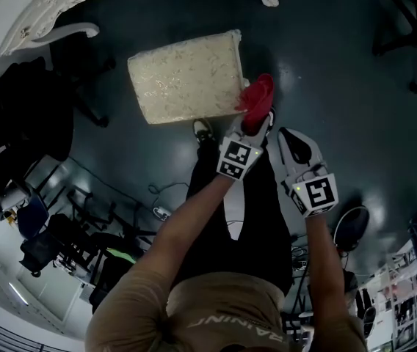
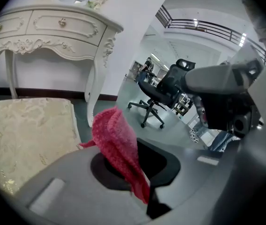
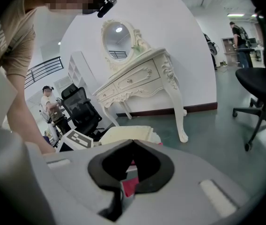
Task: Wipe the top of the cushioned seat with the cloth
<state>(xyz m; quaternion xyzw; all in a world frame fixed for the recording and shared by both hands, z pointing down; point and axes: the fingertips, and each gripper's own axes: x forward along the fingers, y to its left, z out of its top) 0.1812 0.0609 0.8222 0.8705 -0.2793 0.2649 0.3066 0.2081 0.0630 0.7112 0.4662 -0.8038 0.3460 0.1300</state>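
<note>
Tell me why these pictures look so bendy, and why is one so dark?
Head view: dim all over, the floor very dark, only the cream patterned cushioned seat bright. Left gripper view: fisheye, black corners, the red knitted cloth close and slightly soft. Right gripper view: same curving, so the white carved dressing table leans.

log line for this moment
left claw: shut on red cloth | cloth: at edge of cushioned seat | right claw: shut, empty

Your left gripper (image 2: 132,172) has its fingers (image 2: 72,186) closed on the red cloth (image 2: 116,139), which stands up past them. The cream cushioned seat (image 2: 25,135) lies at left, a white dressing table (image 2: 53,29) behind it.
</note>
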